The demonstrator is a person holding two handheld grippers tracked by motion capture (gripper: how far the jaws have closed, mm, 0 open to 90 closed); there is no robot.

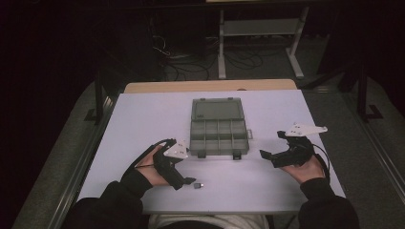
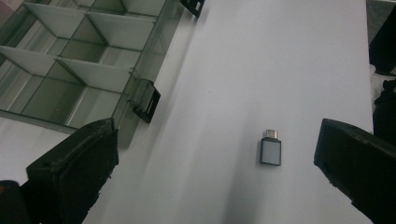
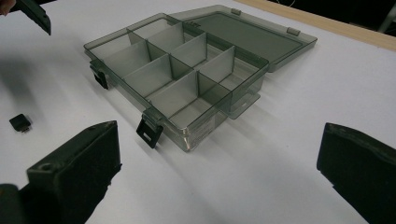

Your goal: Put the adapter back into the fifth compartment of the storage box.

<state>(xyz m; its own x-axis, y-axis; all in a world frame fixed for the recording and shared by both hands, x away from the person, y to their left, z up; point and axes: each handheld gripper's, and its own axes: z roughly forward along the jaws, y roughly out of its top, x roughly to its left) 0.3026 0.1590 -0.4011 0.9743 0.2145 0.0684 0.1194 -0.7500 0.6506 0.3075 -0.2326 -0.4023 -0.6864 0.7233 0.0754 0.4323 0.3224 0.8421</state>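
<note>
Up close, adapter [image 2: 271,150] shows metal plug.

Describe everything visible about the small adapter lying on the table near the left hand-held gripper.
The small adapter is a short rectangular block with a grey face, darker edges and a silvery metal plug at one end. It looks like metal or plastic. It lies flat on the white table, touching nothing else, ahead of the open left hand-held gripper between its jaws' lines, and apart from the compartment box.
</note>
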